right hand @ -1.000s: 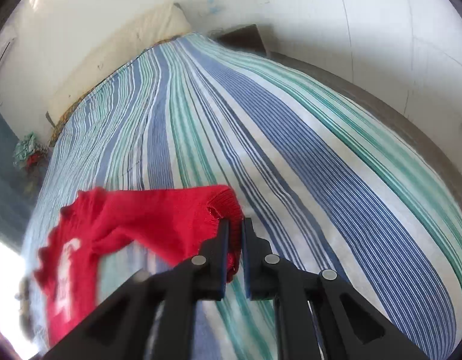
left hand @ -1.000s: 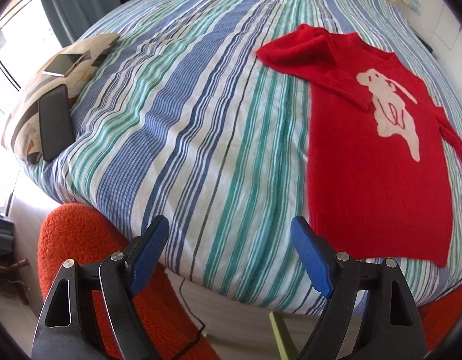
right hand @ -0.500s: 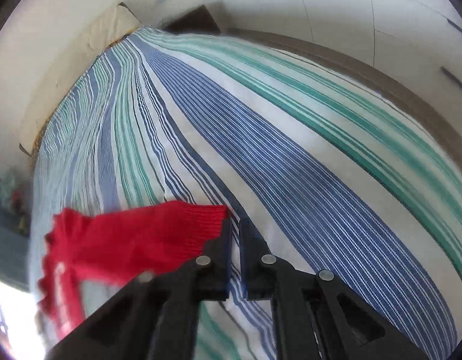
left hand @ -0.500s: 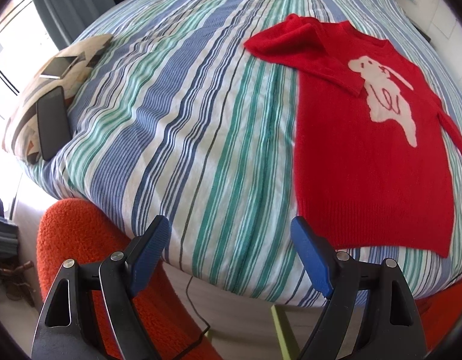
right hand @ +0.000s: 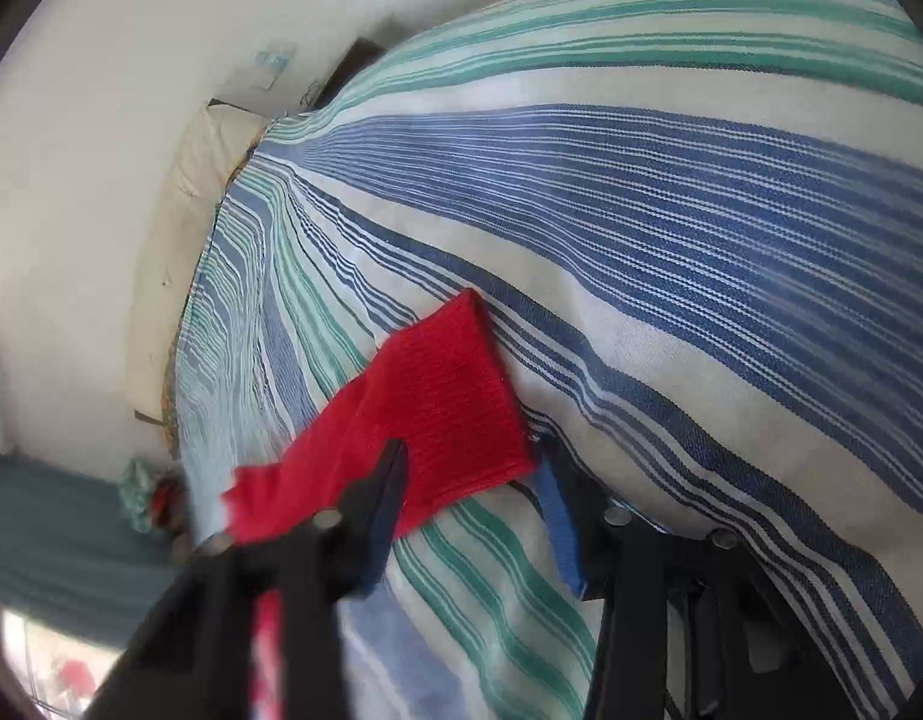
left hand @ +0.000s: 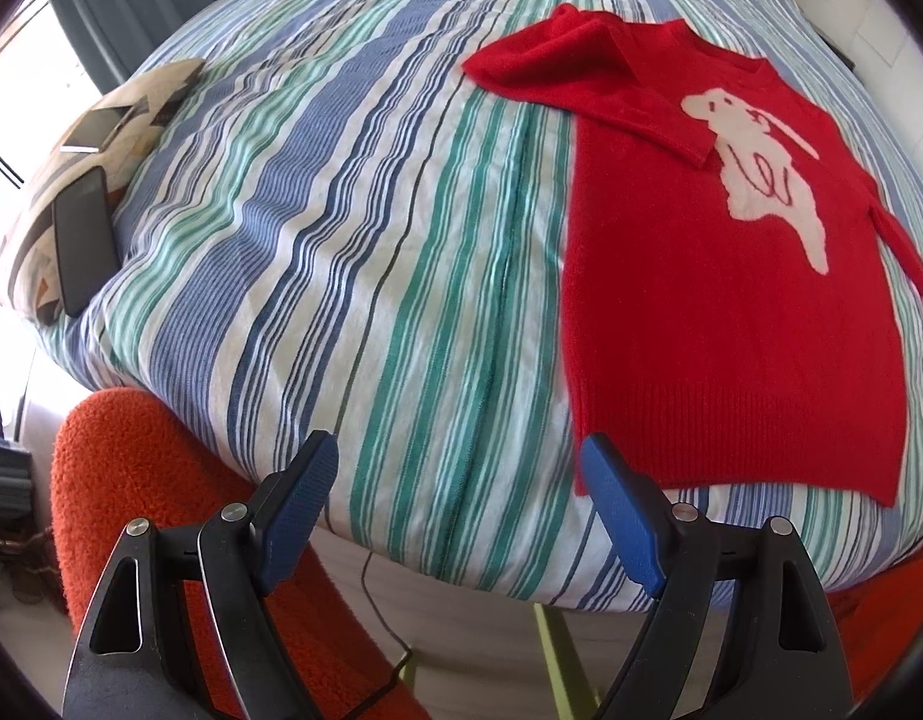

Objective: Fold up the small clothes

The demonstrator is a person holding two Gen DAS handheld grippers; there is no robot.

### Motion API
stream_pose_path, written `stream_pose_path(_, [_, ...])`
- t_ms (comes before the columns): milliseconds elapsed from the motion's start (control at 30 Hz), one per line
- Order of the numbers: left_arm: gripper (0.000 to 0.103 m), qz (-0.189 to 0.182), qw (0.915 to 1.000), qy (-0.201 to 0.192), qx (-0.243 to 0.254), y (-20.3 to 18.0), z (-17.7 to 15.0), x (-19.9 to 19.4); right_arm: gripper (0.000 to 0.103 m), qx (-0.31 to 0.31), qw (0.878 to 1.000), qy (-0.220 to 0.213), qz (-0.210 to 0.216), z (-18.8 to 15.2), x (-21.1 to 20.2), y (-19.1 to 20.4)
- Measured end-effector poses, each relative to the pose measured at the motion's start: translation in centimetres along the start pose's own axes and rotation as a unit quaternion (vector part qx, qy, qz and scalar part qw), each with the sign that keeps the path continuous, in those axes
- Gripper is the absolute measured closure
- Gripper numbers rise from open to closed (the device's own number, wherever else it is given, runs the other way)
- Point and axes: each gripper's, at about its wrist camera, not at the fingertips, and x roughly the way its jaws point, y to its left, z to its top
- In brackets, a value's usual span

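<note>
Released since a moment ago, the sleeve (right hand: 437, 414) lies flat on the striped bed (right hand: 701, 210), with the right gripper (right hand: 473, 510) now spread wide around its cuff. Across the bed lies the red sweater (left hand: 731, 300), face up. Near its hem hovers the left gripper (left hand: 461, 504), wide and empty. A phone (left hand: 83, 240) rests on a pillow (left hand: 17, 252).

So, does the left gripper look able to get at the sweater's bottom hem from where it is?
Probably yes. The left gripper is open and empty at the bed's near edge, and the red sweater lies flat with its hem corner just beyond the right-hand fingertip; nothing lies between them.
</note>
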Motion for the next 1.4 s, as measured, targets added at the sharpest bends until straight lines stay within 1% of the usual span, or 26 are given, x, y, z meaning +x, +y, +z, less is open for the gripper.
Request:
stream_pose_path(33, [0.018,0.004,1.0000,-0.006,-0.002,0.4,0.0,-0.3,0.099,-0.009,1.000,-0.004,-0.020,0.2,0.0,0.2])
stream_pose_path(67, [0.018,0.010,0.9999,-0.013,-0.006,0.8,0.0,-0.6,0.099,-0.030,0.998,-0.017,-0.051,0.2,-0.3,0.8])
stream_pose_path(133, [0.018,0.024,0.9995,-0.018,-0.010,1.7,-0.1,-0.5,0.099,-0.085,0.987,-0.055,-0.123,-0.1,-1.5,1.8])
stream_pose_path(167, [0.018,0.030,0.9994,-0.016,-0.009,1.9,-0.2,-0.2,0.100,-0.101,0.982,-0.060,-0.146,-0.1,-1.5,1.9])
stream_pose_path(267, [0.018,0.047,0.9989,-0.005,0.002,2.0,-0.2,0.8,0.100,-0.131,0.974,-0.053,-0.178,-0.3,-0.5,2.1])
stream_pose_path(367, [0.018,0.041,0.9984,-0.024,0.029,1.4,0.5,0.2,0.099,-0.169,0.962,-0.055,-0.206,-0.7,-0.1,3.0])
stream_pose_path(400, [0.018,0.041,0.9974,-0.037,0.045,1.0,1.1,-0.2,0.095,-0.180,0.960,-0.054,-0.207,-0.8,0.0,3.3])
stream_pose_path(433, [0.018,0.040,0.9956,-0.055,0.064,0.5,1.9,-0.9,0.085,-0.187,0.960,-0.051,-0.203,-0.8,-0.2,3.5])
stream_pose_path(467, [0.018,0.038,0.9930,-0.074,0.083,0.0,2.9,-1.5,0.067,-0.189,0.961,-0.046,-0.198,-0.9,-0.5,3.5])
stream_pose_path(500, [0.017,0.034,0.9896,-0.094,0.104,-0.7,3.8,-2.2,0.056,-0.191,0.962,-0.041,-0.192,-1.0,-1.0,3.6])
stream_pose_path(533, [0.012,0.026,0.9848,-0.113,0.129,-1.6,5.0,-2.8,0.038,-0.200,0.960,-0.043,-0.193,-1.2,-1.7,3.9])
stream_pose_path(567, [0.006,0.014,0.9786,-0.131,0.158,-2.7,6.1,-3.2,0.035,-0.214,0.954,-0.052,-0.205,-1.7,-2.6,4.3])
stream_pose_path(633, [0.005,-0.001,0.9622,-0.152,0.226,-5.6,8.2,-2.9,0.035,-0.254,0.939,-0.068,-0.220,-2.9,-4.7,5.4])
stream_pose_path(767, [0.005,-0.017,0.9301,-0.129,0.344,-11.9,11.4,1.1,0.034,-0.310,0.927,-0.056,-0.201,-6.4,-8.7,7.0])
stream_pose_path(833, [0.006,-0.010,0.9214,-0.128,0.367,-14.1,12.7,3.4,0.033,-0.335,0.923,-0.052,-0.184,-9.0,-10.7,7.4])
stream_pose_path(900, [0.011,0.000,0.9149,-0.121,0.385,-16.0,13.5,5.6,0.028,-0.358,0.916,-0.052,-0.175,-11.7,-12.2,7.5])
stream_pose_path(967, [0.023,0.001,0.9116,-0.099,0.399,-17.2,14.0,8.0,0.025,-0.370,0.912,-0.053,-0.167,-14.1,-13.3,7.1])
stream_pose_path(1000, [0.028,-0.002,0.9120,-0.087,0.401,-17.5,14.2,9.0,0.025,-0.372,0.912,-0.052,-0.164,-14.9,-13.5,7.0])
stream_pose_path(1033, [0.038,-0.016,0.9140,-0.078,0.398,-17.6,14.3,9.7,0.025,-0.372,0.912,-0.054,-0.163,-15.3,-13.6,7.1])
stream_pose_path(1100, [0.064,-0.051,0.9236,-0.071,0.373,-17.3,15.0,10.0,0.025,-0.373,0.910,-0.075,-0.166,-15.8,-14.2,7.1])
stream_pose_path(1133, [0.091,-0.061,0.9314,-0.070,0.352,-16.9,15.7,9.7,0.025,-0.372,0.910,-0.083,-0.165,-15.9,-14.7,6.7])
stream_pose_path(1167, [0.096,-0.068,0.9415,-0.070,0.323,-16.2,16.5,9.2,0.025,-0.368,0.911,-0.084,-0.165,-15.8,-14.7,6.6])
stream_pose_path(1233, [0.096,-0.117,0.9578,-0.078,0.251,-13.4,18.5,7.3,0.025,-0.358,0.916,-0.080,-0.161,-15.3,-14.8,6.1])
stream_pose_path(1267, [0.096,-0.128,0.9646,-0.087,0.213,-11.5,19.7,6.2,0.025,-0.354,0.918,-0.080,-0.158,-15.2,-14.9,6.1])
stream_pose_path(1333, [0.096,-0.144,0.9752,-0.107,0.129,-6.6,22.1,4.3,0.025,-0.349,0.921,-0.085,-0.151,-15.0,-15.1,6.0])
stream_pose_path(1400, [0.096,-0.149,0.9814,-0.118,0.030,-0.4,24.5,3.4,0.025,-0.349,0.921,-0.089,-0.147,-15.0,-15.2,6.0])
